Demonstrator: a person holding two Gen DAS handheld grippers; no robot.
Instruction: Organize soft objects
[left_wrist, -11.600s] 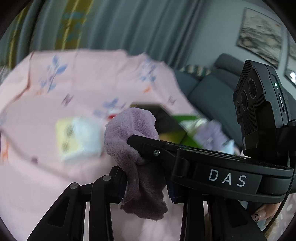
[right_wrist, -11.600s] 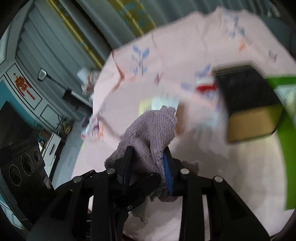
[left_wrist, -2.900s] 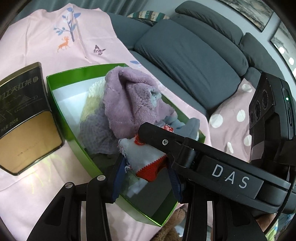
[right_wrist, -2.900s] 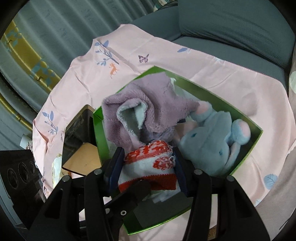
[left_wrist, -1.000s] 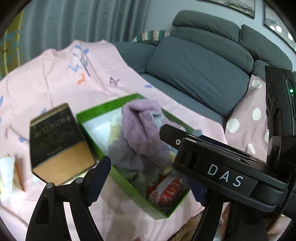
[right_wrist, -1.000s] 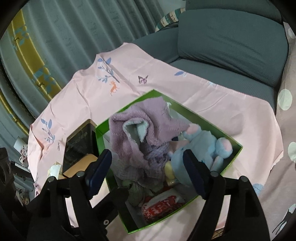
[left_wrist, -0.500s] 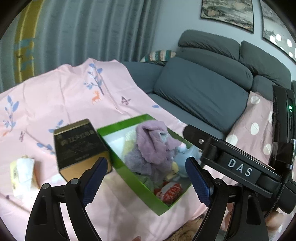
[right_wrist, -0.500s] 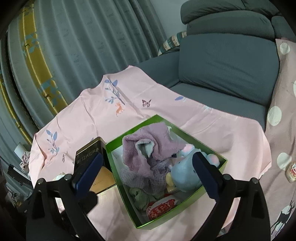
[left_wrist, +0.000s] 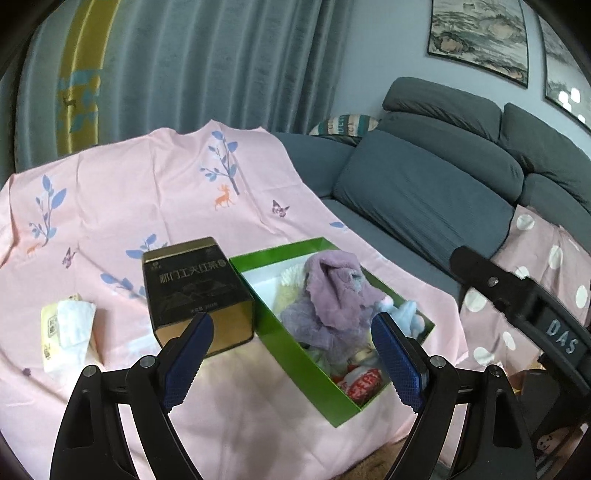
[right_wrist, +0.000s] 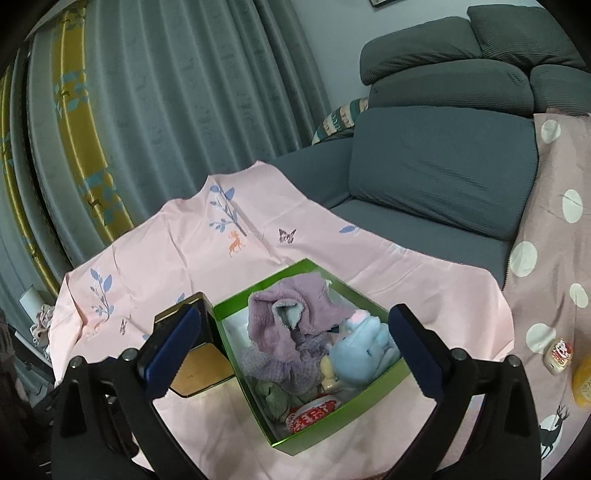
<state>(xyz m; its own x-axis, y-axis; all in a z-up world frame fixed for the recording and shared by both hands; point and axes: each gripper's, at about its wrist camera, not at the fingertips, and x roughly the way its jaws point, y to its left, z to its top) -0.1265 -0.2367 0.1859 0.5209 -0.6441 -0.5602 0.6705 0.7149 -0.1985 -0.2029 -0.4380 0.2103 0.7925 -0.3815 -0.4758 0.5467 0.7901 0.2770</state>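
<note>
A green box (left_wrist: 284, 345) (right_wrist: 325, 424) lies on the pink cloth (left_wrist: 147, 206), filled with soft things. Among them are a purple towel (left_wrist: 332, 280) (right_wrist: 284, 314), a light-blue plush toy (left_wrist: 406, 314) (right_wrist: 364, 345) and a red-and-white knitted piece (left_wrist: 360, 382) (right_wrist: 314, 413). My left gripper (left_wrist: 291, 320) hangs open above and in front of the box, holding nothing. My right gripper (right_wrist: 295, 314) also hovers over the box; its jaws are opening and nothing is between them. Its body (left_wrist: 517, 295) shows at the right of the left wrist view.
A black and gold tea tin (left_wrist: 192, 288) (right_wrist: 188, 354) stands against the box's left side. A tissue pack (left_wrist: 68, 325) lies further left. Behind is a grey sofa (left_wrist: 424, 184); a polka-dot cloth (right_wrist: 554, 258) on the right bears a small figure (right_wrist: 557, 354) and a yellow item (right_wrist: 583, 384).
Both grippers have let go of the red-and-white piece, which now lies in the box. They have opened wide and drawn back and up, so the box looks smaller.
</note>
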